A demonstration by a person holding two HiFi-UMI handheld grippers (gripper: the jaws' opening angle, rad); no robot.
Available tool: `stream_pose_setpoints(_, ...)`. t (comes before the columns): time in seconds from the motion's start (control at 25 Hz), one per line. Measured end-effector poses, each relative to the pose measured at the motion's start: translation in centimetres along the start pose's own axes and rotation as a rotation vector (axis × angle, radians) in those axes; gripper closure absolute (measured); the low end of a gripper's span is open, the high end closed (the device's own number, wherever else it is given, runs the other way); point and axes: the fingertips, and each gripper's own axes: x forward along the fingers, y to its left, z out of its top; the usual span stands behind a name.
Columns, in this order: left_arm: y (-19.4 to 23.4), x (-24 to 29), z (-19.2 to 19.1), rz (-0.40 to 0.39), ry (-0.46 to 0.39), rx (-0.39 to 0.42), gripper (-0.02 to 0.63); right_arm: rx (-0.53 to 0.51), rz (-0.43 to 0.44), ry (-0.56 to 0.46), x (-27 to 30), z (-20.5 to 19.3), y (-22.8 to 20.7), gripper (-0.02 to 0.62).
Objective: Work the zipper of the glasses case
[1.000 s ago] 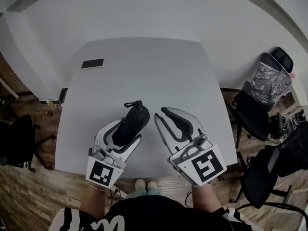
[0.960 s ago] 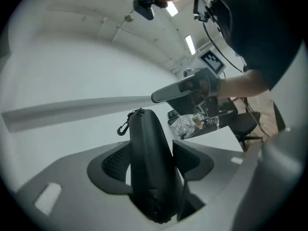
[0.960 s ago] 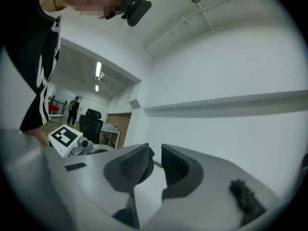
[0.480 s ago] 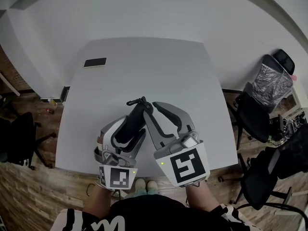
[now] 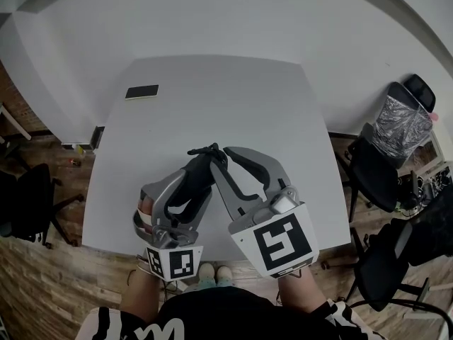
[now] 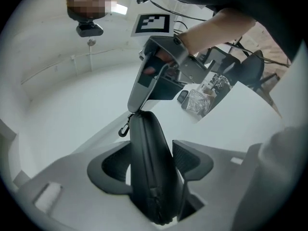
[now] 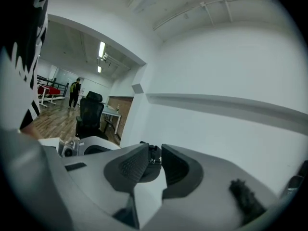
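Note:
A black glasses case [image 5: 200,172] is held on its edge just above the white table [image 5: 233,98], with my left gripper [image 5: 192,190] shut on its near half. In the left gripper view the case [image 6: 149,143] stands upright between both pads, a small clip [image 6: 125,129] hanging at its far end. My right gripper [image 5: 218,156] reaches in from the right to that far end. Its jaws have just been opening; they stand slightly apart, and the zipper pull [image 7: 153,154] sits in the gap between them [image 7: 155,160]. One right fingertip [image 6: 137,102] meets the case's top.
A flat black phone-like thing [image 5: 141,91] lies at the table's far left corner. Black office chairs [image 5: 375,168] and a bin with a plastic bag [image 5: 400,122] stand to the right of the table. Another chair [image 5: 28,204] is at the left.
My left gripper has rolled, tipping the case onto its edge. My right gripper has moved left from beside the case to its far end.

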Motion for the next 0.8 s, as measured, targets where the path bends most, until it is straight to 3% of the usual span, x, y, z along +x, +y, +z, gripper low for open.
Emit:
stream_pose_setpoints(0.2,0.9,-0.3,0.5,-0.004,-0.042,0.126,0.328,0.077,0.047,-0.042,-0.6,0.8,0.1,0.543)
stream_pose_setpoints(0.36,1.6,-0.7,0.8,0.006,-0.070,0.143,0.330,0.140,0.096,-0.073,-1.1,1.4,-0.1,0.565)
stream_pose_setpoints(0.48,1.9,-0.7,1.2,0.005,-0.080,0.053,0.331,0.127,0.093,-0.104,-1.5,2.1,0.0,0.566)
stream_pose_setpoints(0.68,1.9,-1.0,2.4,-0.054,-0.139,-0.202,0.338,0.165,0.041,-0.170,-2.1,2.9,-0.2,0.568)
stream_pose_setpoints(0.8,2.3,-1.4,3.6,-0.077,-0.194,-0.269,0.342,0.202,0.014,-0.205,-2.5,3.1,-0.8,0.570)
